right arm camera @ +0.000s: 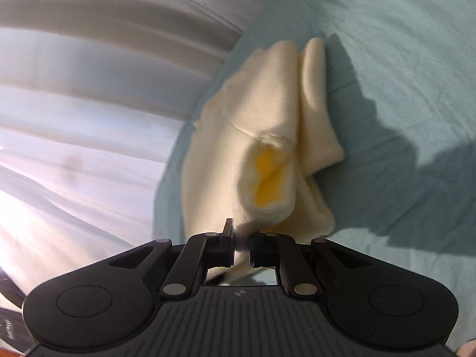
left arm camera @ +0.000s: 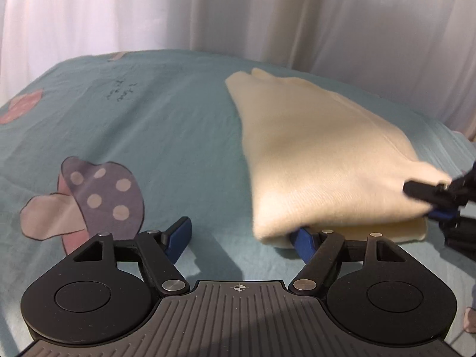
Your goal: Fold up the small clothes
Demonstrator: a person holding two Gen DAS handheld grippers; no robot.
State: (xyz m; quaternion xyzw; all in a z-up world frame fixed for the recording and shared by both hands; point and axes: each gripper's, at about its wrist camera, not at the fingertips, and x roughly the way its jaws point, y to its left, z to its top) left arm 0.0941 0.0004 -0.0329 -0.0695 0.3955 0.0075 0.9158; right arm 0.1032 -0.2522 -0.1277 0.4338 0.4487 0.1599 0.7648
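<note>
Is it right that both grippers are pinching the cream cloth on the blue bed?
No. Only the right gripper pinches the cream cloth. The left wrist view shows the left gripper with jaws wide open, gripping nothing. The blue bed part is right.

**Cream garment half lifted on the bed**

A cream garment [left arm camera: 315, 148] lies on the teal bedsheet [left arm camera: 166, 125] toward the bed's right side, reaching back to the far edge by the white curtain [left arm camera: 238, 9]. The left gripper [left arm camera: 241, 238] stands with its jaws wide apart; its right blue finger [left arm camera: 303, 238] sits tucked under the garment's near corner, its left finger [left arm camera: 178, 235] over bare sheet. The right gripper [left arm camera: 428, 199] pinches the garment's near right edge. A mushroom print [left arm camera: 98, 196] marks the sheet near the left.
</note>
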